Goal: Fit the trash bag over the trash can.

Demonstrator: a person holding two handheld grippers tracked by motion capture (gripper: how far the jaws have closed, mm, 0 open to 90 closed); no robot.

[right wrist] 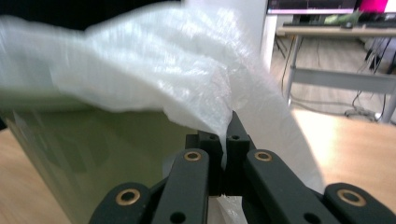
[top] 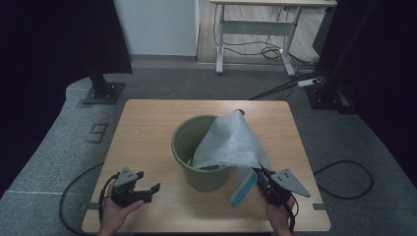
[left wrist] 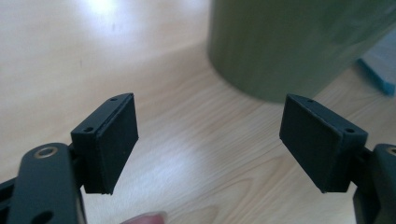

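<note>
A green plastic bin [top: 206, 180] stands upright in the middle of the wooden table [top: 147, 123]. A thin white plastic bag [top: 228, 140] is draped over the bin's right rim and rises to a peak above it. My right gripper [top: 258, 173] is shut on the bag's lower corner at the bin's front right. In the right gripper view the jaws [right wrist: 226, 135] pinch the film [right wrist: 154, 70] beside the bin wall [right wrist: 93, 149]. My left gripper [top: 147, 189] is open and holds nothing, left of the bin near the front edge. Its pads [left wrist: 116, 140] stand wide apart over bare wood, facing the bin [left wrist: 289, 42].
A flat white piece with a blue edge [top: 244, 189] hangs or leans just left of the right gripper, and shows again as a blue edge [left wrist: 377, 70]. Beyond the table are a black stand base [top: 101, 91], a desk frame [top: 255, 37] and floor cables [top: 344, 179].
</note>
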